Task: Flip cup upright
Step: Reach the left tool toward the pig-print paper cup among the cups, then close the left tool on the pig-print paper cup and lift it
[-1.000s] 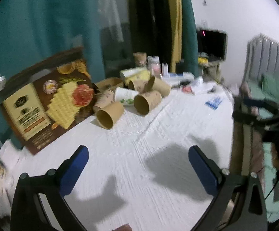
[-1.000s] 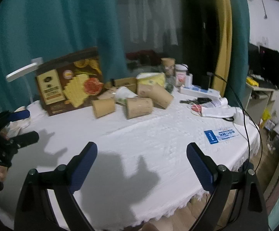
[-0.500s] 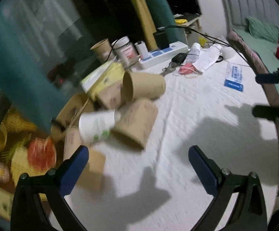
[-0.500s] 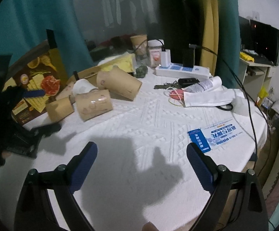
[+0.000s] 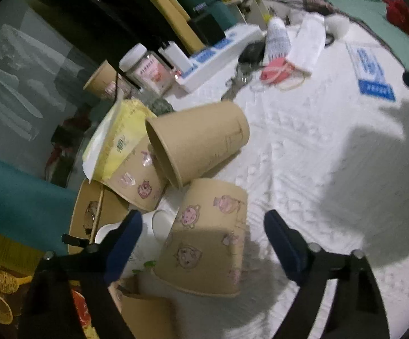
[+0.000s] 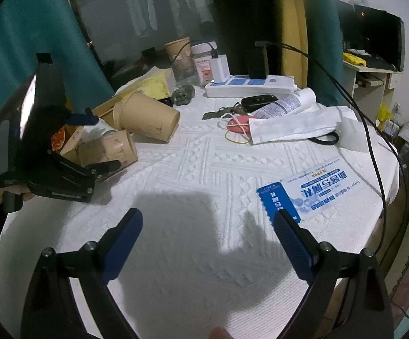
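Paper cup (image 5: 204,237), brown with cartoon stickers, lies on its side on the white table (image 5: 317,169), rim toward the camera, base pointing away. It is the nearest of a heap of toppled cups; a plain brown cup (image 5: 198,144) lies just behind it and a white cup (image 5: 147,240) just beside it on the left.

Handling, as a judgement: light, thin-walled, easily crushed; dry paper should give the pads fair grip. It will roll if nudged. Best taken across the side wall near the middle, with a gentle squeeze, then tipped base-down.

Left gripper (image 5: 203,250): jaws have just been closing and now stand about half open, straddling the sticker cup. The cup sits between the blue pads; a gap shows on the right side and the left side looks clear too, so nothing is gripped yet.

Right gripper (image 6: 207,245): jaws wide apart, empty, hovering over bare cloth well away from the cups. From the right wrist view the left gripper (image 6: 99,144) shows at the heap.
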{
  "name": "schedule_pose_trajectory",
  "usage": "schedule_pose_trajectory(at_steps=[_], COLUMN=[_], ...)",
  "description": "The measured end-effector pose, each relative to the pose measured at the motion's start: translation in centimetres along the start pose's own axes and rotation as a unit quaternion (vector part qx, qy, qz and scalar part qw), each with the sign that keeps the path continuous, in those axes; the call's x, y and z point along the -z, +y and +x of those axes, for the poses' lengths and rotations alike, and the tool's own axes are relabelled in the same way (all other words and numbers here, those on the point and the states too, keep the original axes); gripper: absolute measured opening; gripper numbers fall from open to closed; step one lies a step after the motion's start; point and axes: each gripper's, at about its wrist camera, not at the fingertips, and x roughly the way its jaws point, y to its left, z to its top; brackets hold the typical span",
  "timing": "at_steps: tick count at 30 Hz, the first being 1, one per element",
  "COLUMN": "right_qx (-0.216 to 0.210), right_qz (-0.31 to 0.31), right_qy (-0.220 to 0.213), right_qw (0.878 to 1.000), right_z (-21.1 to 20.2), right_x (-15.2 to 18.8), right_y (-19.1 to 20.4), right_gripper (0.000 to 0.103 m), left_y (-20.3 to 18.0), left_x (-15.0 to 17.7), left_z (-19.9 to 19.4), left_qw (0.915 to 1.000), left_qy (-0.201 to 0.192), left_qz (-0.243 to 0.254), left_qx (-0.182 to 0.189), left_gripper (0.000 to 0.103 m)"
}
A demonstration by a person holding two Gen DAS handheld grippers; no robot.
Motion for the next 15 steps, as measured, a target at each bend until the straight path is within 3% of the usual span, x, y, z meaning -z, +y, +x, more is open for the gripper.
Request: schedule_pose_trajectory(at_steps=[2, 4, 10, 15], right_qx=[0.001, 0.001, 0.001, -0.001], right_qz=[0.001, 0.002, 0.000, -0.006], right_qy=[0.000, 0.000, -0.010, -0.022], right_qw=[1.000, 1.000, 1.000, 1.000], right_z=[0.0, -0.2, -1.8, -4.3], right_x=[0.0, 0.0, 0.1, 0.5], right_y=[-0.1, 0.0, 0.6, 1.9], right_gripper=[0.093, 0.093, 0.093, 0.093], left_y=[-0.3, -0.5, -0.8, -1.5], left_x=[0.2, 0.5, 1.2, 2.4], left_z=[0.5, 0.9, -0.6, -5.1], left_qw=[0.9999, 0.9997, 0.9996, 0.9996], left_qy=[0.006, 0.014, 0.009, -0.013], left_qz=[0.012, 0.018, 0.024, 0.023], left_qx=[0.000, 0.004, 0.008, 0.005], left_gripper=[0.076, 0.061, 0.060, 0.060])
